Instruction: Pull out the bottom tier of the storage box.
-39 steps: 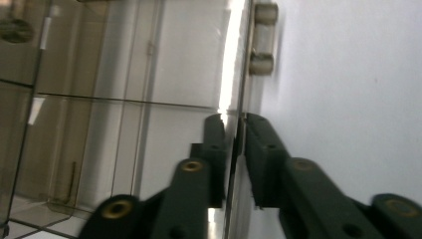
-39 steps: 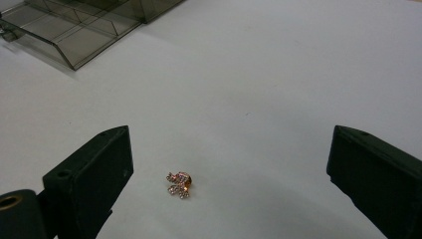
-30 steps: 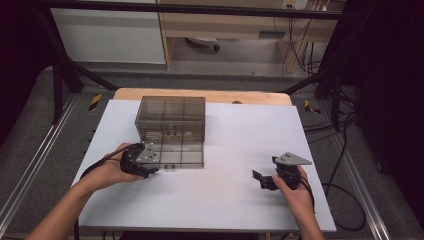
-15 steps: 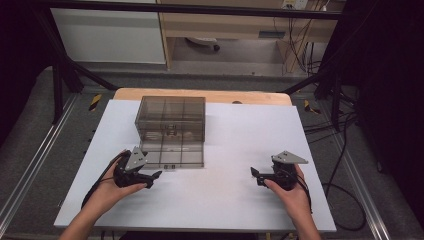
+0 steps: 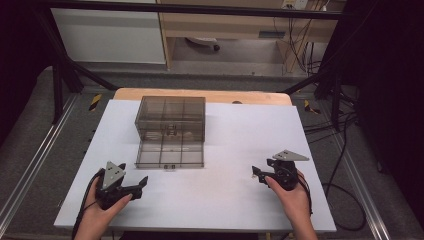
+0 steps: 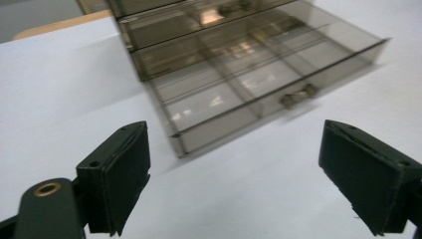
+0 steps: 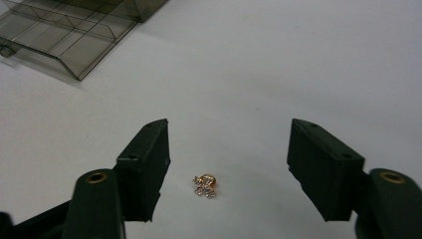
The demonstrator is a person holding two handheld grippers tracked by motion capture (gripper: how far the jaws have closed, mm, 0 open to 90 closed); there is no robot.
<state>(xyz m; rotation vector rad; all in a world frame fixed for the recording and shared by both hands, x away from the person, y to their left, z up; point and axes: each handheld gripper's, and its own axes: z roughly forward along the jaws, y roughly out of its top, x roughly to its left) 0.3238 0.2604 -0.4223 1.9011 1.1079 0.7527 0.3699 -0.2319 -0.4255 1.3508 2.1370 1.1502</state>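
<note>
Gold and sparkling, a tiny earring (image 7: 204,185) lies on the white surface (image 5: 230,150) between the jaws of the right claw (image 7: 228,167), which stand wide apart, released around it and not touching it. From above, that claw (image 5: 260,174) sits low at the near right of the surface, held in the person's right hand (image 5: 292,197).

The smoky, see-through drawer box (image 5: 171,119) stands toward the far left, and its bottom drawer (image 5: 170,155) is pulled out toward the person, its divided compartments apparently bare. A small knob (image 6: 297,95) shows on the drawer front. The left claw (image 5: 134,187) rests near the front edge of the surface, just short of the drawer and apart from it; its jaws are also spread and grasp nothing.

As I judge it, the drawer is already open and the step in hand is picking up the earring. The next move calls for the right claw to sink until the pads reach the surface, then pinch gently on so small and flat a piece, which could easily slip or skid away. After that it would need carrying leftward to one of the open compartments.

Nothing lies between the earring and the drawer. Beyond the surface's far edge, a strip of wooden tabletop (image 5: 200,94) shows, and cables (image 5: 345,150) trail on the floor at the right.
</note>
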